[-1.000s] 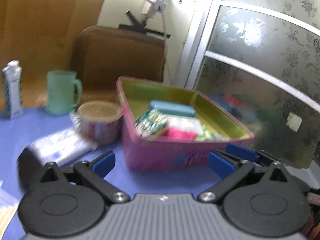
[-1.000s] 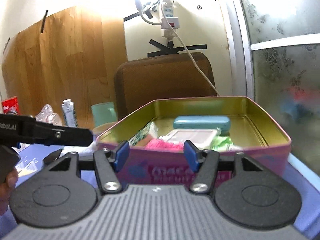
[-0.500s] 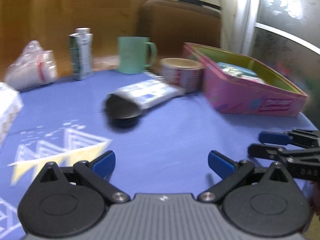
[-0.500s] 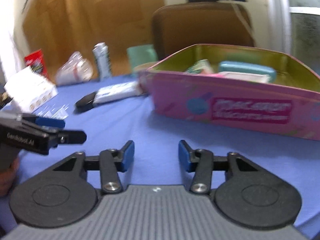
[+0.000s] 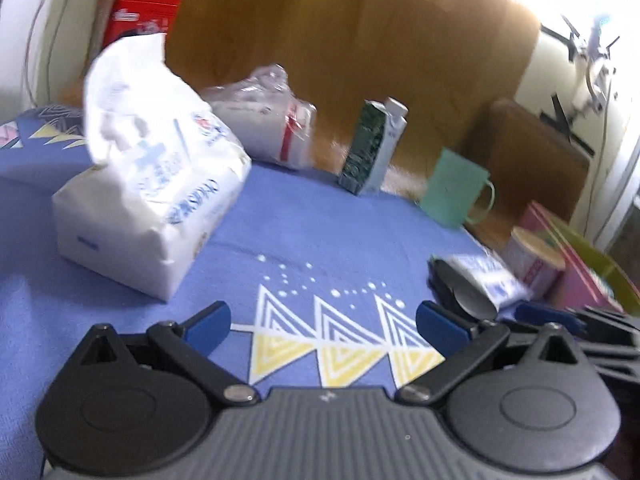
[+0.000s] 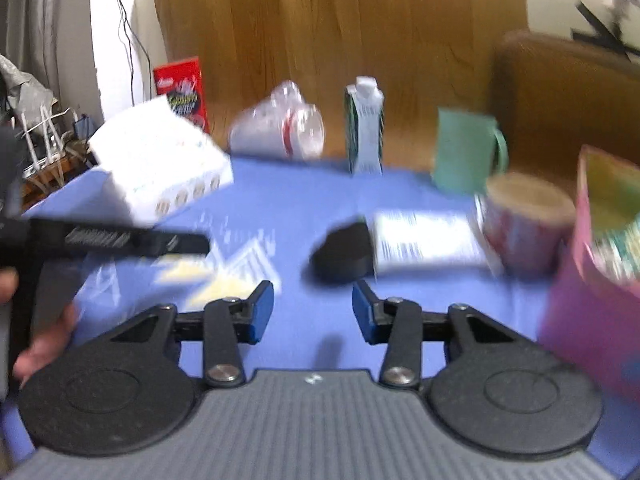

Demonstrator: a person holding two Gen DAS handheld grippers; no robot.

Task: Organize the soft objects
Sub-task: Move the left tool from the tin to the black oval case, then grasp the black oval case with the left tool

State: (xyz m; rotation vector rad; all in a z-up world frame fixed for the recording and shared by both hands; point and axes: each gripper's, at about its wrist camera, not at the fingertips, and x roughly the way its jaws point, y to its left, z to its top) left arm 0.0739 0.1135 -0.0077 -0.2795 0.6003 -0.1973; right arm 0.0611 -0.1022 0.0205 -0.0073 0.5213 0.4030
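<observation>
Tongs both empty: left tongs (image 5: pixel 322 322) spread wide, right tongs (image 6: pixel 313 307) closing, above blue tablecloth (image 5: pixel 312 232).

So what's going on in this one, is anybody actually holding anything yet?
Not yet. A person works over a blue tablecloth with two tools. The left hand-held gripper is open and empty, facing a soft tissue pack. The right hand-held gripper is closing with nothing between its fingers, aimed toward a small packet lying by the pink tin.
</observation>
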